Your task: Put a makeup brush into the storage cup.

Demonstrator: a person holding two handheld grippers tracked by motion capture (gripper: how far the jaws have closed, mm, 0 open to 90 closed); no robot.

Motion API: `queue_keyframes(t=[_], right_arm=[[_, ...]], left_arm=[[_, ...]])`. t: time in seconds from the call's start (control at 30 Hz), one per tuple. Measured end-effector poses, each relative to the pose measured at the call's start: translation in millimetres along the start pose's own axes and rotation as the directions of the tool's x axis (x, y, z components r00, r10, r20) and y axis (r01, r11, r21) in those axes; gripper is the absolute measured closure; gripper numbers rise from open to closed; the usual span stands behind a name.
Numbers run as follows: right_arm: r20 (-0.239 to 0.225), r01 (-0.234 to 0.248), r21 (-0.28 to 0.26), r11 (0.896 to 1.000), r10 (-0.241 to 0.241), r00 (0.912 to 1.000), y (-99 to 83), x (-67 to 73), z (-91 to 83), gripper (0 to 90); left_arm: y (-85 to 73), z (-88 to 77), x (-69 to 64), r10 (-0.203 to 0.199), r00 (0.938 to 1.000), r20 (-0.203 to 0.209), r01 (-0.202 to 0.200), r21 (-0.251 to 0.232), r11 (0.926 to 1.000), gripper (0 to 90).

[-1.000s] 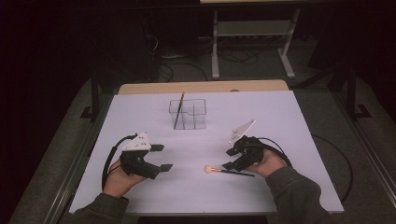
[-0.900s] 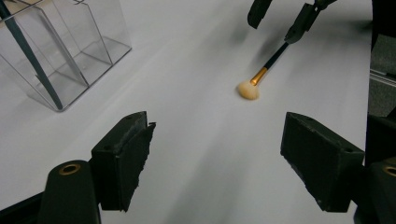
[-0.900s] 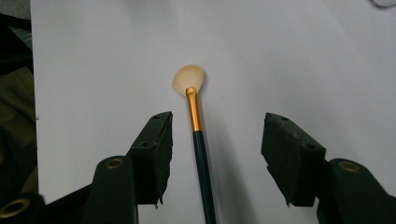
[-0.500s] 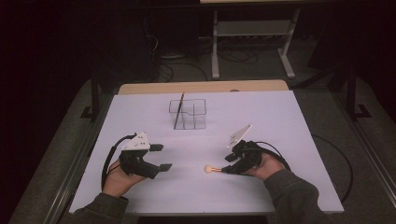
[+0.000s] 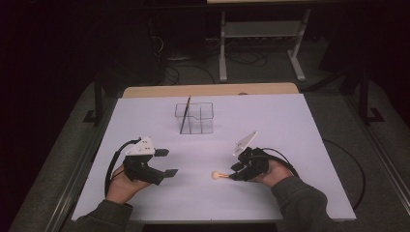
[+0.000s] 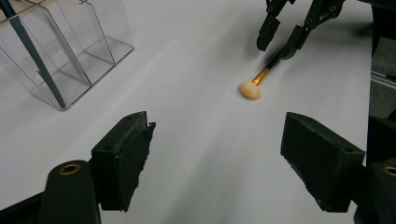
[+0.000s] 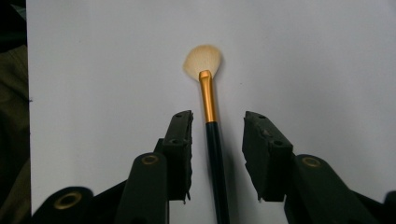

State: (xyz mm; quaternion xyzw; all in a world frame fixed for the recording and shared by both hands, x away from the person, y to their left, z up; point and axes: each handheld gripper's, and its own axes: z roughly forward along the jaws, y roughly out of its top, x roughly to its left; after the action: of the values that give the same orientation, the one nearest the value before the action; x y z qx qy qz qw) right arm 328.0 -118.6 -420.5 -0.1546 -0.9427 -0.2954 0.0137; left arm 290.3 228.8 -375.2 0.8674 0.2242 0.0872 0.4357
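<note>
Gold-ferruled fan brush (image 7: 209, 100) lies flat on the white desk (image 5: 290, 125), handle between the right gripper's (image 7: 215, 135) parted fingers, presumably lined up for a pinch; left gripper (image 6: 217, 161) waits wide open nearby, empty

dark room | grey floor (image 5: 58, 159) | metal stand (image 5: 261, 34) | floor cables (image 5: 174, 63)

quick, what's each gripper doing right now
left gripper: open, holding nothing.
right gripper: open, fingers either side of the makeup brush handle, not clamped.
</note>
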Motion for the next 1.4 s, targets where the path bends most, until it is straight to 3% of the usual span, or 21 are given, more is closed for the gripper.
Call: queue_keyframes(t=[0.77,1.2,1.4], right_arm=[[-0.023,0.016,0.067,0.998,-0.015,0.9996,2.9,-0.6,10.3,73.9],[-0.006,0.030,0.100,0.995,-0.030,0.9995,4.2,0.8,13.2,80.0],[0.017,0.057,0.117,0.991,-0.060,0.9981,6.3,3.6,14.1,81.5]], left_arm=[[-0.2,1.0,0.4,0.007,0.9999,0.010,-0.007,0.002,1.0000,23.2],[-0.3,0.1,0.6,0.004,1.0000,0.007,-0.004,0.000,1.0000,23.2],[-0.3,-2.2,1.5,0.003,1.0000,0.002,-0.003,-0.005,1.0000,23.2]])
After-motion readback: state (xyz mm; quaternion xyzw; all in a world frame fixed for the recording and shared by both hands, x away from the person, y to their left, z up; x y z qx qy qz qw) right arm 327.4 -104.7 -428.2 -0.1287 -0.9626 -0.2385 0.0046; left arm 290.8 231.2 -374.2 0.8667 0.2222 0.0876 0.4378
